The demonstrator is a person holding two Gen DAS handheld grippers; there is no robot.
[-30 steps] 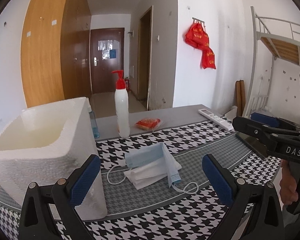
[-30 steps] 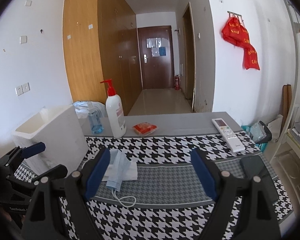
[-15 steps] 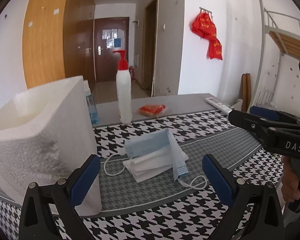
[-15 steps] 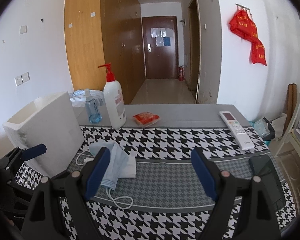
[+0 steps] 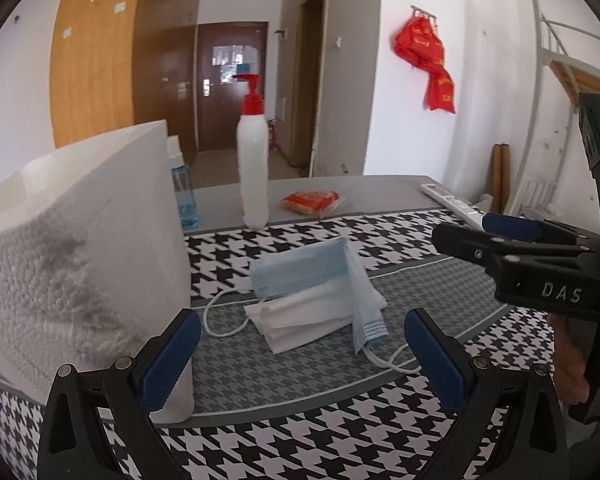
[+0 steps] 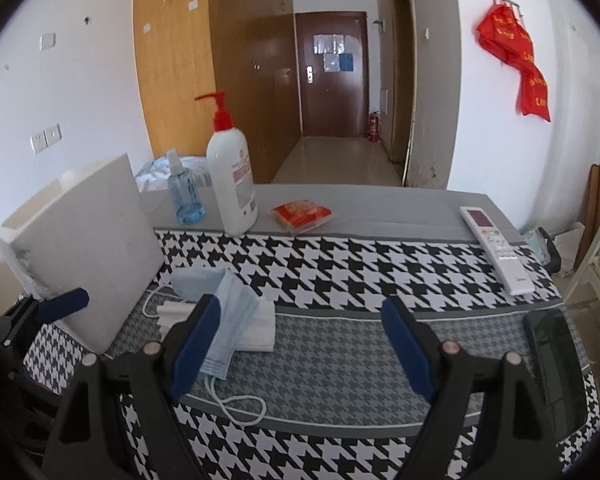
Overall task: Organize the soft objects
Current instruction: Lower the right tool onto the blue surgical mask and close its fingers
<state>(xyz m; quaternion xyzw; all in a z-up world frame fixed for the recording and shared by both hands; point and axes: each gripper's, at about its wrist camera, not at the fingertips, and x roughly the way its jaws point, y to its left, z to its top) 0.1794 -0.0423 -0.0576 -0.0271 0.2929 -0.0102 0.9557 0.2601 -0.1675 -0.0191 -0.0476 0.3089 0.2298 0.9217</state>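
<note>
Writing: the white letters "DAS" stand on the black body of the right gripper [image 5: 500, 236] as the left wrist view catches it from the side; the print on the pump bottle's pink label and the yellow characters on the red bags are too small to read.
Left gripper [image 5: 302, 356]: black frame with blue ribbed pads, jaws spread wide and empty, angled down toward the tabletop; the mask pile lies just beyond and between its tips.
Right gripper, own view [image 6: 300, 344]: jaws spread wide with nothing between them, pointing down at the cloth; its left pad overlaps the edge of the pile in the picture, but contact cannot be told.
Hand: part of a person's hand [image 5: 568, 364] grips the right tool's handle at the frame edge.
Task items: a loose pile of pale blue and white pleated face masks [image 5: 320, 296] with white ear loops lies on the grey band of the black-and-white houndstooth tablecloth [image 6: 380, 268].
Box: a white foam box [image 5: 80, 264], open at the top, stands just left of the pile.
Behind: a white pump bottle with a red pump head [image 6: 232, 184], a small clear blue spray bottle [image 6: 184, 192], a red snack packet [image 6: 300, 214].
Right side: a white remote control [image 6: 498, 250] and a dark phone [image 6: 556, 360].
Wall: red plastic bags [image 6: 516, 64] hang from a hook.
</note>
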